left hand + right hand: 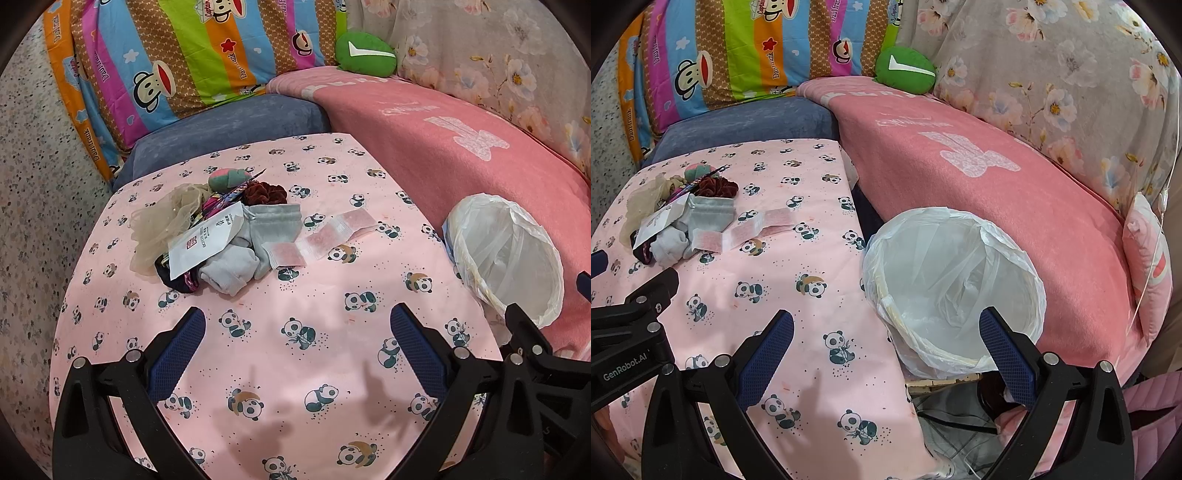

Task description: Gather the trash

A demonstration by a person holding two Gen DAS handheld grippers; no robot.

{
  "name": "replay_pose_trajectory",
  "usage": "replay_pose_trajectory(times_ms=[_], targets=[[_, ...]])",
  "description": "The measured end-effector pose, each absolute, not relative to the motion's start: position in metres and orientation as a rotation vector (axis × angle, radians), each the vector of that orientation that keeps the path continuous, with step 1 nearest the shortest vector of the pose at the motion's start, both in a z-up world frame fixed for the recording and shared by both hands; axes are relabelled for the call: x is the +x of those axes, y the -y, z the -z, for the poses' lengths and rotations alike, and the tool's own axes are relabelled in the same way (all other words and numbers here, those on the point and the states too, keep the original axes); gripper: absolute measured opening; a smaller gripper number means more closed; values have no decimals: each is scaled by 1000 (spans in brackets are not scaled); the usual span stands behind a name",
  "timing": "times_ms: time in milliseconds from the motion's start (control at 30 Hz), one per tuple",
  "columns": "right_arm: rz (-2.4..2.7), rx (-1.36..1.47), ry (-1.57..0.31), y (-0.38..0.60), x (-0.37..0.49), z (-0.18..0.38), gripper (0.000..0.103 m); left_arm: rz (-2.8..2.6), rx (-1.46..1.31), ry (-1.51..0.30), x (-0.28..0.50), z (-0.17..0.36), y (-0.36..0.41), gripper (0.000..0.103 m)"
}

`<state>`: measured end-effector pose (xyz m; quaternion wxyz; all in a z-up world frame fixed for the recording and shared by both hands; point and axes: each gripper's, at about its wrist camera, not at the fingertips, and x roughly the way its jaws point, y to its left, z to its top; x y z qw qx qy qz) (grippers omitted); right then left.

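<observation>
While both fingers gape empty, left gripper (297, 332) faces clutter pile (218, 236), right gripper (886, 332) lined bin (955, 291).

A strip of clear packets (321, 238) lies flat beside a white wrapper (205, 240) that leans tilted on a clothes pile. The bag-lined bin (955, 286) stands open, just beside the table's edge.

In the left wrist view a table (280, 354) fills the centre, and on its upper left lies a heap of socks (243, 251) with a paper card (205, 240) on top and a scrunchie (266, 192) behind. Just right of the heap lie three small plastic packets (321, 238) in a row. A lined bin (506, 254) stands off the table's right edge, before a blanket-covered sofa (443, 129).
</observation>
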<state>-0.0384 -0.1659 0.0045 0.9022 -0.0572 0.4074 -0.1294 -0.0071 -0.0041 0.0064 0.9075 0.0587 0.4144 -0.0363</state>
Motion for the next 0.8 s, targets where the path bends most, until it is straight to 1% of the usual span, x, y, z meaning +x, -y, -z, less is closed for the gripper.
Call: replay_pose_trajectory(times_ms=[800], targets=[[274,-121,-842,166,-37,-4,96,77,119,-855,-8,-6,5,96]])
